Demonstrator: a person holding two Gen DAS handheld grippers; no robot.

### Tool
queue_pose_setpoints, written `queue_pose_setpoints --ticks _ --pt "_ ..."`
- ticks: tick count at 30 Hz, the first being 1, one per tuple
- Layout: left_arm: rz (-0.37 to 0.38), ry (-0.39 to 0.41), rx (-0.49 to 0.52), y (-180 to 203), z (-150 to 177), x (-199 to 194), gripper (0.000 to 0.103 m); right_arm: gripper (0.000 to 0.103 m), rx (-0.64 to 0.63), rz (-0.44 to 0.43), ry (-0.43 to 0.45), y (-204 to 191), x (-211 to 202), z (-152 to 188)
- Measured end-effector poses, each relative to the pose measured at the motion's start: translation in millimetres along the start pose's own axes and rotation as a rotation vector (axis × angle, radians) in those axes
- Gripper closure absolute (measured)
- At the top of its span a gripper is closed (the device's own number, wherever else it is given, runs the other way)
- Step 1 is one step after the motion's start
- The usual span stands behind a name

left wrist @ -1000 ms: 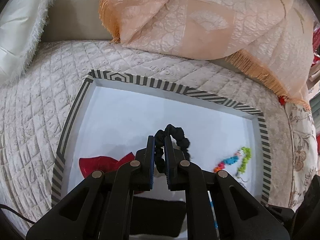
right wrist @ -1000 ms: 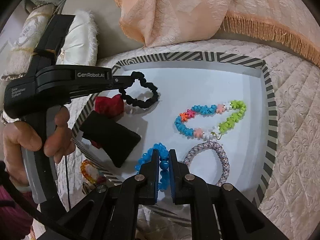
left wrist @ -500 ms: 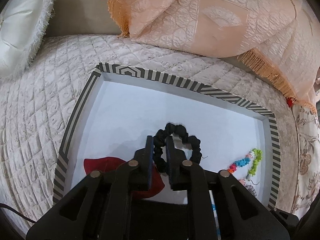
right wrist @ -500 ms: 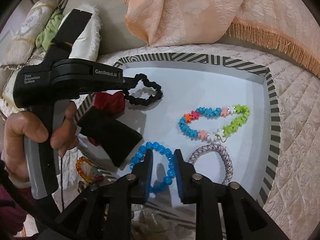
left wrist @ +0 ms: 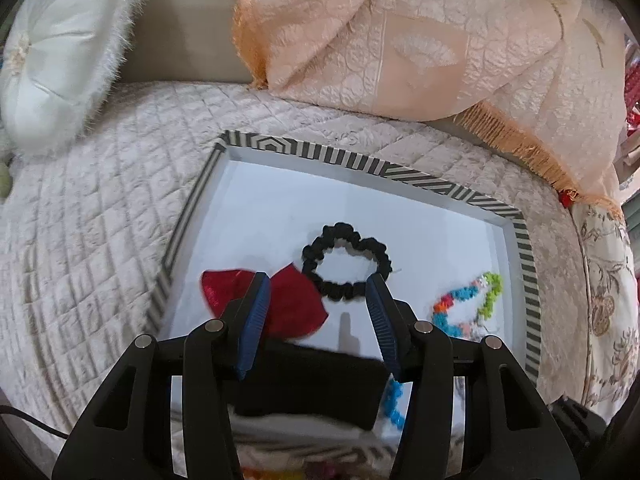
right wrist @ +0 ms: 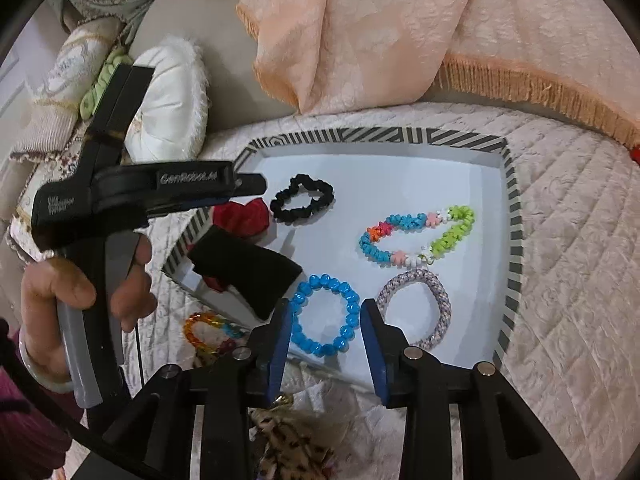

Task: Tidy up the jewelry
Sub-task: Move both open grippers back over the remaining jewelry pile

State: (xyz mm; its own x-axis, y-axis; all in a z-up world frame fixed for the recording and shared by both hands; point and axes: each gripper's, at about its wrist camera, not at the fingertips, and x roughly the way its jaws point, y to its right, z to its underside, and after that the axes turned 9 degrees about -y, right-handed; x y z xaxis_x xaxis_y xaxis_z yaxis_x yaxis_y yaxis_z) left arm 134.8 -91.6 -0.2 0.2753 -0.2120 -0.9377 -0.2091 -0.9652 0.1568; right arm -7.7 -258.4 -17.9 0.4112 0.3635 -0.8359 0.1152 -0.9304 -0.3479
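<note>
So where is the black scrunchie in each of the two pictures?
Left wrist view: the black scrunchie lies flat on the white tray floor at picture centre, just beyond the open left tool.
Right wrist view: it sits left of centre, high in the tray, far beyond the open right tool.
Shared landmark: the red cloth beside it, on its left in both views.

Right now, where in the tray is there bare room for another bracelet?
Free: the far strip of the tray behind the black scrunchie and multicolour bracelet. Crowded: the near side, with the blue bracelet, grey bracelet and black pouch.
</note>
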Motion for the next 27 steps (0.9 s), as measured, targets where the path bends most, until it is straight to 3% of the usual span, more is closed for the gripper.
queue_pose_setpoints --ticks 16,27 --pt "-0.045 0.107 0.010 -10.1 73.3 -73.2 0.054 0.066 0.000 0.009 0.083 -29.2 -51.2 32.7" --pt "-0.052 0.158 -0.019 -17.7 120.6 -105.9 0.054 0.065 0.012 0.071 0.132 -46.6 -77.9 53.8"
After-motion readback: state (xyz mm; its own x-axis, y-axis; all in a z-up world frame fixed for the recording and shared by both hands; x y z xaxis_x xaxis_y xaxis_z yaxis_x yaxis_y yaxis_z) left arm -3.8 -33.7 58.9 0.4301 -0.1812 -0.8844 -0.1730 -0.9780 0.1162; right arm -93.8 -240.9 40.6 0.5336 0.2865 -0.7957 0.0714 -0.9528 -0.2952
